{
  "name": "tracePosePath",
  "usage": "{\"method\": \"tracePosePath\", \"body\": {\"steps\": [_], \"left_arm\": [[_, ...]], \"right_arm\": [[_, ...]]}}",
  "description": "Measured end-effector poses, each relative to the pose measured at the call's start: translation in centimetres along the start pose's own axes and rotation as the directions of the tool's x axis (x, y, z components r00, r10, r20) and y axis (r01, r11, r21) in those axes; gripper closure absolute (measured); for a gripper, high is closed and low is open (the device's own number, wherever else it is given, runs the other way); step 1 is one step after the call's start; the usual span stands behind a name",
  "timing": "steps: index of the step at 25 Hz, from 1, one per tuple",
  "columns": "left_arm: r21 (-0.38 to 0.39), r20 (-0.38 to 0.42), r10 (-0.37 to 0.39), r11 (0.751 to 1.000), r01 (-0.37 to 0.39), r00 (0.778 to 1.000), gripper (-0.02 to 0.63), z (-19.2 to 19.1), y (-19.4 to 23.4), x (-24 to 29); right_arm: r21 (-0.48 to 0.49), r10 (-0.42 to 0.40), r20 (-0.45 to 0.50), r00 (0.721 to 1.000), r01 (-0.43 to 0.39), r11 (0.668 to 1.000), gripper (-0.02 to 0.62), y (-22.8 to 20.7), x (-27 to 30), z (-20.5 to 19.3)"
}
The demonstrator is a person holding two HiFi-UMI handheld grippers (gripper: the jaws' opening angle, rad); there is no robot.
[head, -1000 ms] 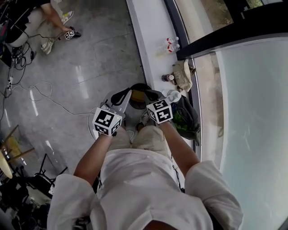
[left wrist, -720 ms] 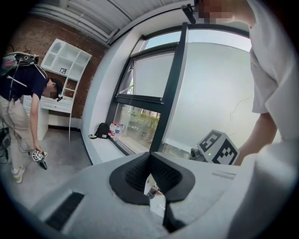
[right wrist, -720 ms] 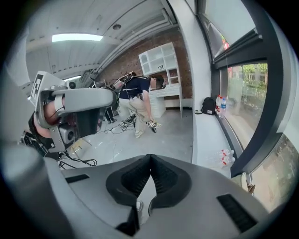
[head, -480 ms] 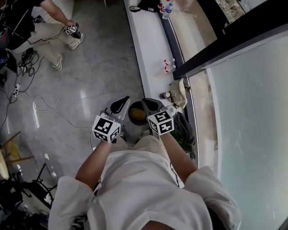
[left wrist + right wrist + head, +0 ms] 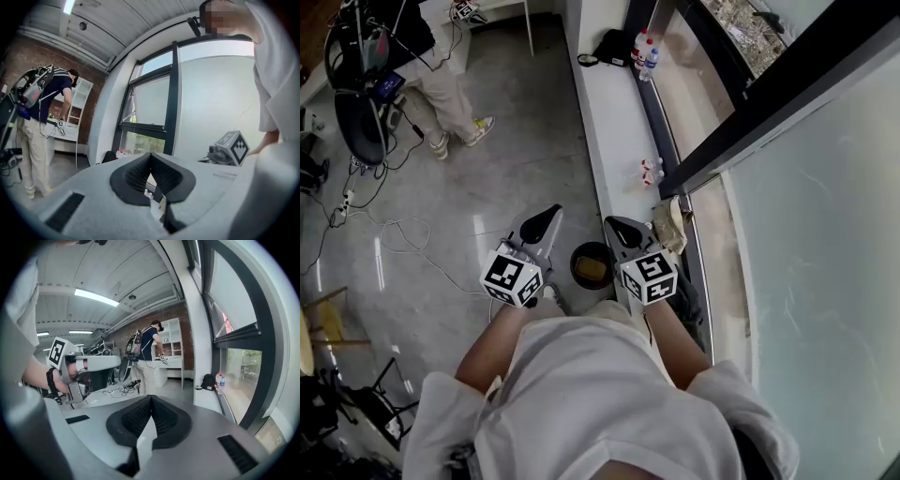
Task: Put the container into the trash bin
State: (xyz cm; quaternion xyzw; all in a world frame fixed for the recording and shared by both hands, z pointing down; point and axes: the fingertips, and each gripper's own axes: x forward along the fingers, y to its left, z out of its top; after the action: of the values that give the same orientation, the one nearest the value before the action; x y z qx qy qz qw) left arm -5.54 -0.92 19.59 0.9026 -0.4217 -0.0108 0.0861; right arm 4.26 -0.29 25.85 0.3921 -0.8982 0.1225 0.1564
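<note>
Inside trash bin (image 5: pixel 574 263), container (image 5: pixel 592 270), axis unclear

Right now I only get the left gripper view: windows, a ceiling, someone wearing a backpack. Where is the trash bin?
Observer: The head view shows the trash bin on the floor, close beside the white ledge.
Operator: Is anything in it?
Observer: Yes, something yellowish-brown lies inside, but it's too small to name.
Operator: Is the other tool carrying anything?
Observer: No. The right tool has its jaws shut with nothing between them.
</note>
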Motion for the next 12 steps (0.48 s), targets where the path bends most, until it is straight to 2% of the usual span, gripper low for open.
{"method": "tracePosePath", "body": {"steps": [5,12], "left_arm": [[0.045,0.049,0.045,0.998,-0.047,0.998,0.589,3.4,1.3,-1.3],[0.044,0.138,0.114,0.992,-0.121,0.984,0.589,7.2,2.2,-3.8]], "right_arm": [[0.028,-0.041,0.099,0.994,0.038,0.999,0.594,-0.9,-3.0,4.0],[0.012,-0.084,0.212,0.974,0.083,0.996,0.594,-2.8,-7.1,8.9]]}}
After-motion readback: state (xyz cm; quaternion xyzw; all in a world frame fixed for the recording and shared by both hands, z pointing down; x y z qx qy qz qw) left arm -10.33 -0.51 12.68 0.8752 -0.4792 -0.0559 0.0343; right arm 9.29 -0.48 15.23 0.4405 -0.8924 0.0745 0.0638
